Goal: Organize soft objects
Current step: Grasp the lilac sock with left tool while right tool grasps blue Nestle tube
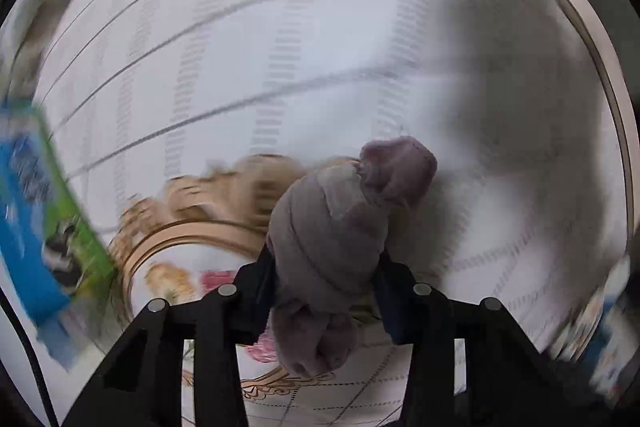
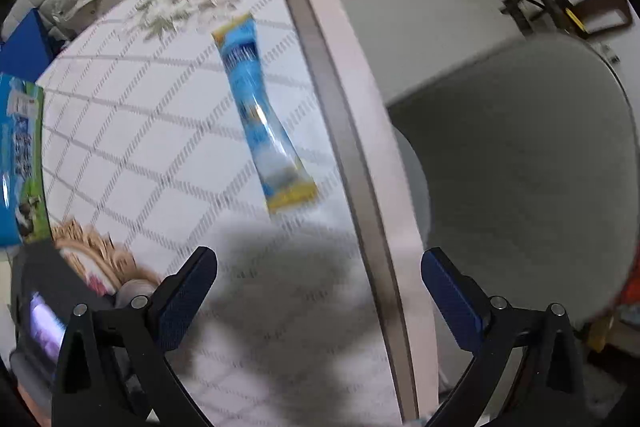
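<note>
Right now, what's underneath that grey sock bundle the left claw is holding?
Beneath the sock bundle, held by the left gripper, lies the patterned tablecloth with its gold-ringed floral design. The bundle covers part of that design.

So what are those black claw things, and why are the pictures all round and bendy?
They are grabbers that a person holds, one in each hand. Each carries a small camera with a very wide lens, which bends the picture. The left gripper has its jaws closed on a rolled grey sock, above a checked tablecloth. The right gripper has its jaws open, holding nothing. Ahead of it lies a blue packet. Beside the table stands a white bin.
</note>
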`<state>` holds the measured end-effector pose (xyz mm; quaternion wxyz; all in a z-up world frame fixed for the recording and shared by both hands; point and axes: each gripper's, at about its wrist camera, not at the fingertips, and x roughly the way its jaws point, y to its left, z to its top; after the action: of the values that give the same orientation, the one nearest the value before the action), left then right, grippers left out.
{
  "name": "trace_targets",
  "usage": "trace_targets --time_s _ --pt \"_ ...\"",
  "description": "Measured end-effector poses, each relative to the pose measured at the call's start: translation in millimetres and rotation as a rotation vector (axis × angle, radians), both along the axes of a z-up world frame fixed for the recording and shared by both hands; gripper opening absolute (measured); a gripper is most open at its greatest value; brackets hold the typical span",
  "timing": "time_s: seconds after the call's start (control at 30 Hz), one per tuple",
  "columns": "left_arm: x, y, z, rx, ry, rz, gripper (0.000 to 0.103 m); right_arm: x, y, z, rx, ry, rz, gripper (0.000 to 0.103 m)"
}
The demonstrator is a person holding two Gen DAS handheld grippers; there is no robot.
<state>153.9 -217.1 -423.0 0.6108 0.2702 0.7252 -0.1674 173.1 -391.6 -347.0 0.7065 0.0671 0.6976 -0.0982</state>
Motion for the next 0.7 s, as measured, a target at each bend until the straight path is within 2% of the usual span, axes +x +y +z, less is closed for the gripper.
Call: trace_targets --time_s 0.13,0.23,0.33,0.4,0.43,0.5,0.53,0.57,0.7 --pt "45.6 51.2 -0.6 -0.025 0.017 0.321 0.04 52.4 1.9 -23.0 0.0 -0.004 0.023 0.103" --pt "61.4 75.7 -3.5 -0.04 0.035 0.45 0.04 85.9 4.1 -47.2 0.002 0.025 0.024 0.101" --pt "69.1 90.1 -1.6 -0.061 0.034 0.522 0.039 106.8 8.8 -67.2 0.015 0.068 0.021 0.096" --pt "73.2 98.7 3.1 -0.074 0.029 0.546 0.039 111.6 13.6 -77.3 0.018 0.107 0.013 0.084" --pt "75.0 101.9 5.9 -0.086 0.025 0.561 0.039 113.0 15.7 -81.0 0.018 0.121 0.012 0.068" --pt "77.6 109.1 12.8 -0.099 0.013 0.574 0.039 113.1 21.3 -81.9 0.034 0.118 0.006 0.051" --pt "77.0 111.9 16.3 -0.105 0.006 0.576 0.039 111.7 24.2 -80.7 0.032 0.119 0.0 0.029" --pt "76.5 115.0 22.0 -0.115 -0.005 0.577 0.039 111.0 28.7 -80.1 0.032 0.127 -0.002 0.019" --pt "70.2 132.6 56.9 -0.181 -0.033 0.585 0.039 99.7 56.5 -66.1 0.089 0.119 0.015 0.015"
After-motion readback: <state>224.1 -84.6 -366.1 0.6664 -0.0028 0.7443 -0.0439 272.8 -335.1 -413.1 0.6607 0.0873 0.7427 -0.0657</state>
